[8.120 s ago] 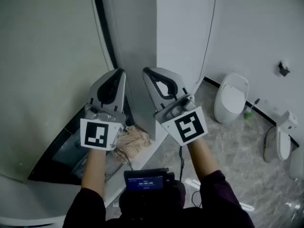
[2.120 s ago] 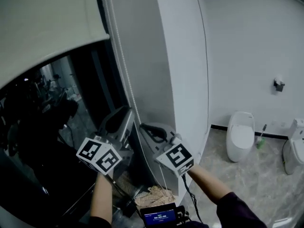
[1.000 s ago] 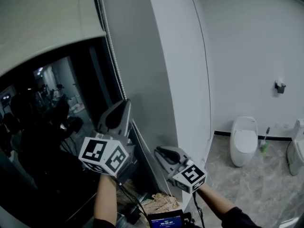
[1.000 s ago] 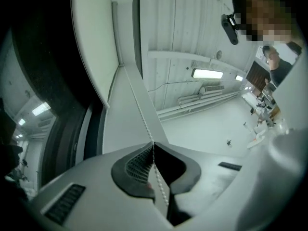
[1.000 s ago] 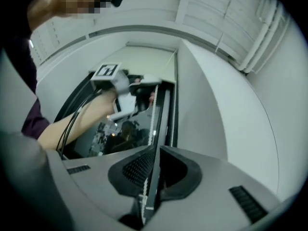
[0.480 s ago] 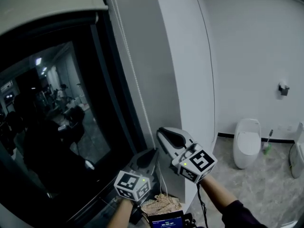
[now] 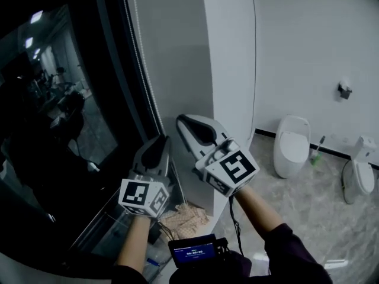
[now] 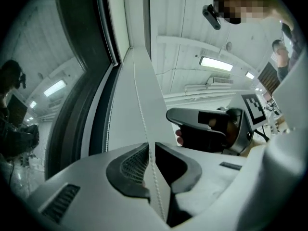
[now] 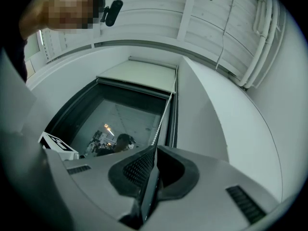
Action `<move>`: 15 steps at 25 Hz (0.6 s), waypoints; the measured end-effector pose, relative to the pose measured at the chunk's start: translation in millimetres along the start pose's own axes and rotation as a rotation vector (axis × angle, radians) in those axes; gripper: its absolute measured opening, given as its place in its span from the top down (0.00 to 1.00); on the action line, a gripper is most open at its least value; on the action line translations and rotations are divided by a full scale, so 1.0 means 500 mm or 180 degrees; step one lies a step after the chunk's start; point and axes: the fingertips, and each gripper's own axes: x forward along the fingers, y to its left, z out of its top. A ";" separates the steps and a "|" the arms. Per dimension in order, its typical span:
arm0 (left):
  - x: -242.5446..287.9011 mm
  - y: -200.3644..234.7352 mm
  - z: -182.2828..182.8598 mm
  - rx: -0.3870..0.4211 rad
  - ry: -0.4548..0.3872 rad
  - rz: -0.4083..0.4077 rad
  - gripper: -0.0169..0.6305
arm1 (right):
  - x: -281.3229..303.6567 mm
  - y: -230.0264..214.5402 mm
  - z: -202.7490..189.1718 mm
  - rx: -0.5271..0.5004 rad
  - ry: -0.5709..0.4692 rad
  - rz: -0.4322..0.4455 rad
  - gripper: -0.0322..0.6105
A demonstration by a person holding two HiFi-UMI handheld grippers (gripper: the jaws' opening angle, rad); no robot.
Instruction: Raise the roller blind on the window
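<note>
The dark window (image 7: 59, 129) fills the left of the head view. The pale roller blind (image 9: 139, 76) shows only in the right gripper view, drawn up near the window's top. A white bead chain (image 7: 142, 70) hangs down the window's right frame. My left gripper (image 7: 159, 144) is shut on the chain (image 8: 139, 95), which runs down between its closed jaws (image 8: 150, 146). My right gripper (image 7: 185, 122) sits just right of the left one and slightly higher. It is also shut, and the chain (image 9: 162, 119) disappears into its jaw tips (image 9: 155, 149).
A white wall column (image 7: 231, 70) stands right beside the window frame. A toilet (image 7: 290, 144), a brush (image 7: 317, 152) and another white fixture (image 7: 355, 179) stand along the far wall on the right. A crumpled cloth (image 7: 183, 218) lies below my grippers.
The blind's lower edge has climbed out of the head view's top. Both grippers have shifted along the chain; the left one now sits higher, close beside the right one.
</note>
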 end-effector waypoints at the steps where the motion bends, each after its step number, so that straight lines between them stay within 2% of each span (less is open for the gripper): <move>1: -0.001 0.001 0.005 -0.0031 -0.0032 0.0014 0.95 | -0.001 -0.001 -0.004 -0.0002 0.0013 -0.0009 0.92; 7: -0.008 0.013 0.022 -0.0173 -0.0103 0.0116 0.95 | -0.006 -0.006 -0.026 0.0029 0.0103 -0.0023 0.92; 12: -0.001 0.016 0.038 -0.0001 -0.0149 0.0284 0.95 | -0.007 -0.012 -0.038 -0.0025 0.0197 -0.0046 0.92; 15: 0.004 0.012 0.051 0.0103 -0.0194 0.0288 0.95 | -0.006 -0.016 -0.033 -0.0088 0.0191 -0.0071 0.94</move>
